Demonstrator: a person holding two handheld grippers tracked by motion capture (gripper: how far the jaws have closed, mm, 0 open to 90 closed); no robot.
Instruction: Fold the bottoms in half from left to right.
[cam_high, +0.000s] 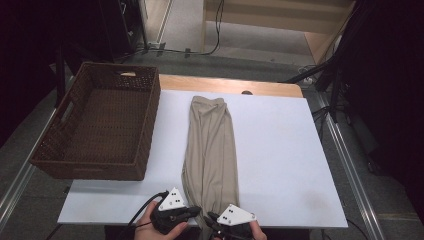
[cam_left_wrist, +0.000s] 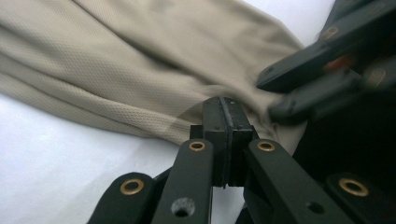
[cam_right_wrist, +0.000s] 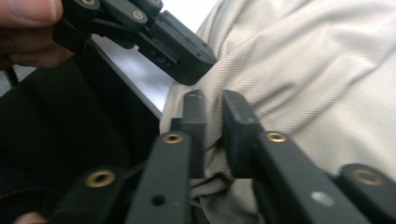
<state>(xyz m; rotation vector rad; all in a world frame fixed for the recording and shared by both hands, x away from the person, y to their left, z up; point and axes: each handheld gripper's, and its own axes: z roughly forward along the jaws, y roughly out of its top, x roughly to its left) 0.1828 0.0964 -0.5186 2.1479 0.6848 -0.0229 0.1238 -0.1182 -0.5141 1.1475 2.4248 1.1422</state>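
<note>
Two grippers: both work at the near end of the beige garment (cam_high: 210, 150), close together at the near edge of the table (cam_high: 280, 165)
Garment: folded into a long narrow strip that runs from the far edge toward the near edge, roughly along the middle of the white top; its near end reaches the edge, perhaps just over it
Left gripper (cam_high: 192, 210): jaws pressed together with a thin fold of the cloth's hem caught at their tips, as the left gripper view (cam_left_wrist: 225, 116) shows
Right gripper (cam_high: 212, 218): jaws narrow, pinching a bunched ridge of fabric, seen in the right gripper view (cam_right_wrist: 212, 121); a slim gap remains, taken up by cloth
Step in hand: by my reading, securing the near end so it can be lifted and folded toward the far edge
Doing it well: check that each pinch takes every layer, not just the top one, or the strip will peel apart on the lift
Spacing: the two grips sit very near each other; spreading them toward the strip's two near corners would keep the end flat
Lift: raise both hands together and level, carrying the end straight along the strip so the fold lands square
Basket (cam_high: 100, 125): brown wicker, empty, at the left edge, overhanging it, well apart from the cloth
</note>
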